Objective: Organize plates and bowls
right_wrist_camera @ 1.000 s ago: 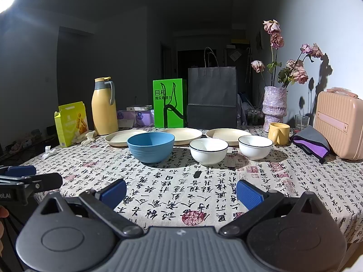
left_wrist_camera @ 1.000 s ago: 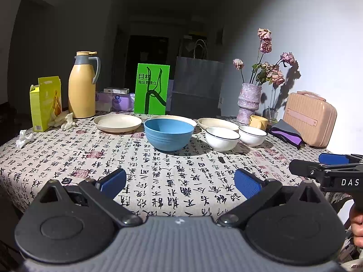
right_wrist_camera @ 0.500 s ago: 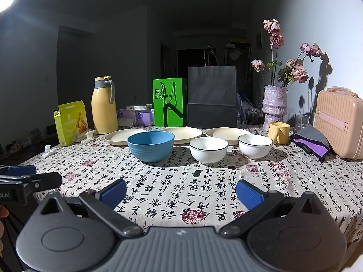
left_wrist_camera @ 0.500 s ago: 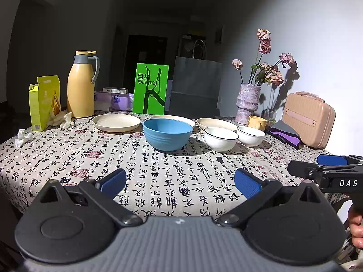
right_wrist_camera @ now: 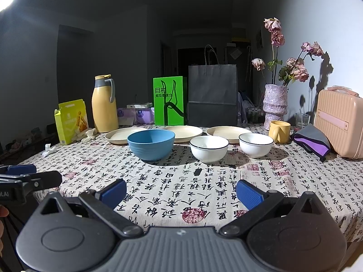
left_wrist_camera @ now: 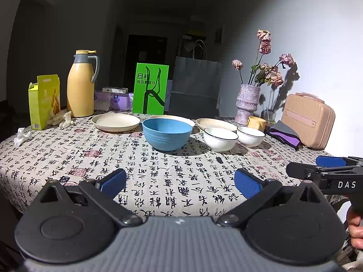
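left gripper (left_wrist_camera: 180, 182): hovering over the near edge of the table (left_wrist_camera: 68, 156), fingers spread wide, blue pads (left_wrist_camera: 113, 180) gripping nothing. right gripper (right_wrist_camera: 181, 190): likewise hovering at the near edge, fingers spread wide, nothing between them. each gripper is showing at the side of the other's view; a bit of a hand (left_wrist_camera: 355, 231) is showing at the right edge of the left wrist view.

task items are sitting mid-table on the calligraphy-print cloth, well beyond both grippers:
- blue bowl (right_wrist_camera: 150, 144), upright, leftmost in the front row.
- first white bowl (right_wrist_camera: 208, 148) with dark rim, just right of the blue bowl, not touching it.
- second white bowl (right_wrist_camera: 256, 144), same style, right of the first, apart from it.
- three cream plates lying flat in a row behind the bowls: left plate (right_wrist_camera: 118, 134), middle plate (right_wrist_camera: 188, 131), right plate (right_wrist_camera: 223, 130). the blue bowl is partly hiding the left and middle plates.

other items standing along the back: yellow thermos jug (right_wrist_camera: 104, 104), yellow-green carton (right_wrist_camera: 71, 121), green box (right_wrist_camera: 169, 100), dark paper bag (right_wrist_camera: 212, 95), purple vase (right_wrist_camera: 274, 105) holding dried roses, yellow mug (right_wrist_camera: 279, 131) just right of the second white bowl and behind it, pink case (right_wrist_camera: 338, 127) at the far right, grey-purple cloth (right_wrist_camera: 312, 140) leaning beside the case.
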Demonstrator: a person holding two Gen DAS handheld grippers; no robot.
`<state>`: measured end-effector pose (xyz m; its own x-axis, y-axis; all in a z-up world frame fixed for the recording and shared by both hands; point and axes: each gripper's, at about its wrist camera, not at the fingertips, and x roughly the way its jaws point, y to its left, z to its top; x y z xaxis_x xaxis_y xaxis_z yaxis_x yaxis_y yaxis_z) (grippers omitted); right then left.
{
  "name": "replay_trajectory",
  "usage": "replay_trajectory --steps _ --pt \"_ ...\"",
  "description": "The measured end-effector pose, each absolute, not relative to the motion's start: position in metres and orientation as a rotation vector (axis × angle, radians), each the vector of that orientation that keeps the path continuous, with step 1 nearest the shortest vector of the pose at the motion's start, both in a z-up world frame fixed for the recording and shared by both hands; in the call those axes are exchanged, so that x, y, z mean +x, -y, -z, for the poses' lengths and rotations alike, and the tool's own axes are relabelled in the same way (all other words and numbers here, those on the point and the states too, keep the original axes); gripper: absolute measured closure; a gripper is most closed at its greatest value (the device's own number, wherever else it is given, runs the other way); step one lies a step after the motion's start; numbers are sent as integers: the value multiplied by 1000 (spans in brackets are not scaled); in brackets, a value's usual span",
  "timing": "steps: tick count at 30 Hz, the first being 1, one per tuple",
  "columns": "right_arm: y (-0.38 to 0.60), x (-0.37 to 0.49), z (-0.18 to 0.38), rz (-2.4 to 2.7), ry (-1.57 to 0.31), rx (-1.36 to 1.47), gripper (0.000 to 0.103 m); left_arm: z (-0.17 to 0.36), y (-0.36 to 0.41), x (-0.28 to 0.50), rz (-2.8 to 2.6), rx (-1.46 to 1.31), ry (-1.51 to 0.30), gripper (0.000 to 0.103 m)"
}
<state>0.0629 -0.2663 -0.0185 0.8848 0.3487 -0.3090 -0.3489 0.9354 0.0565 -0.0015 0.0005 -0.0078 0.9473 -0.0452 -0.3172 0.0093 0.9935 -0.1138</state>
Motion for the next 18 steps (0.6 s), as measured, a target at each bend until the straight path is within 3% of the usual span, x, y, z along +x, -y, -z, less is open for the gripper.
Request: replay_trajectory --steps 18 --pt "258 78 23 -364 -348 -49 0 11 -9 14 6 -142 -326 0"
